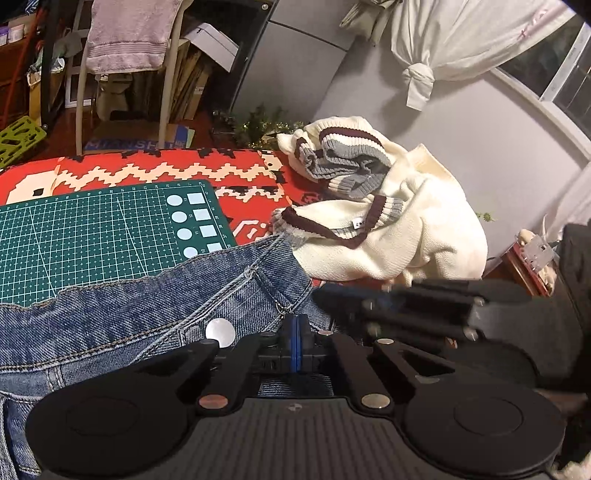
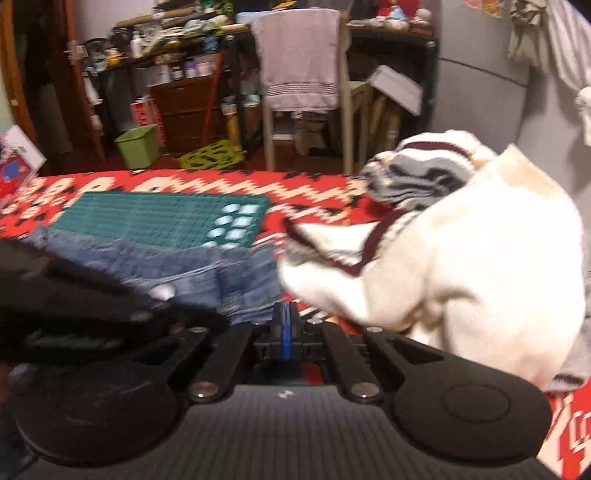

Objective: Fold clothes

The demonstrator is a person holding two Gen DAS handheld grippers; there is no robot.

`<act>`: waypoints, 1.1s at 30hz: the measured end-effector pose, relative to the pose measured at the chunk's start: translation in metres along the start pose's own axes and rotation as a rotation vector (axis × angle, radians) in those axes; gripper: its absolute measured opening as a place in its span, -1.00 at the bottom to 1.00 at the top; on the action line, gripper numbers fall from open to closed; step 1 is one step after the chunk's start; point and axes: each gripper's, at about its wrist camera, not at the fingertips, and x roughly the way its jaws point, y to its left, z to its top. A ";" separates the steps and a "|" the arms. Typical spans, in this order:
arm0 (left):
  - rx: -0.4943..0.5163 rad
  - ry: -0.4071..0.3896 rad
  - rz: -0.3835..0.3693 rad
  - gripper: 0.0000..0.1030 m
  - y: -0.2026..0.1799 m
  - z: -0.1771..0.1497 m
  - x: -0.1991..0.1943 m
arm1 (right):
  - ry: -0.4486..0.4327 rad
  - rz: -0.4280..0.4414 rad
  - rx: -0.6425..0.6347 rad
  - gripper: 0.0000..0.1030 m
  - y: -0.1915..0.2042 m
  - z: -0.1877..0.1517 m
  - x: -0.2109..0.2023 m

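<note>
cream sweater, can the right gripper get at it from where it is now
Probably yes. The cream sweater lies bunched just ahead and right of the right gripper, nothing between them. Its fingers are shut, though, so they must open first.

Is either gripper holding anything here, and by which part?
Left gripper is shut on the jeans at the waistband. Right gripper is shut at the jeans' edge; a hold cannot be told.

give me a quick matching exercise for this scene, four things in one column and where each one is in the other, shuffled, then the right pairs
Things:
1. jeans
2. cream sweater
3. green cutting mat
4. grey towel

Places:
A. draped over a chair back beyond the table
B. flat on the red patterned cloth, partly under denim
C. bunched up in a heap at the right of the table
D. nearest the left gripper, waistband across the mat's near edge

Pairs: 1-D, 2-C, 3-B, 4-A
</note>
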 end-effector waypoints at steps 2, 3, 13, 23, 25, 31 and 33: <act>-0.010 -0.002 -0.004 -0.95 0.001 0.000 0.000 | -0.002 0.022 0.026 -1.00 -0.004 0.002 -0.003; -0.016 -0.005 -0.008 -0.96 0.001 0.000 -0.002 | -0.004 0.034 0.038 -1.00 -0.007 0.003 -0.005; -0.115 -0.028 -0.008 -0.95 0.024 0.007 -0.004 | -0.019 0.094 -0.022 -1.00 0.013 0.015 0.009; -0.130 -0.046 -0.018 -0.95 0.027 0.002 -0.005 | -0.005 0.073 0.106 -0.99 -0.007 0.043 0.039; -0.136 -0.048 -0.016 -0.96 0.027 0.002 -0.006 | -0.022 0.083 0.102 -1.00 -0.008 0.044 0.032; -0.162 -0.088 -0.022 -0.96 0.029 -0.004 -0.032 | -0.034 0.161 0.005 -0.99 0.009 0.037 0.007; -0.162 -0.101 -0.010 -0.96 0.031 -0.007 -0.042 | -0.015 0.186 -0.031 -0.99 0.016 0.033 0.004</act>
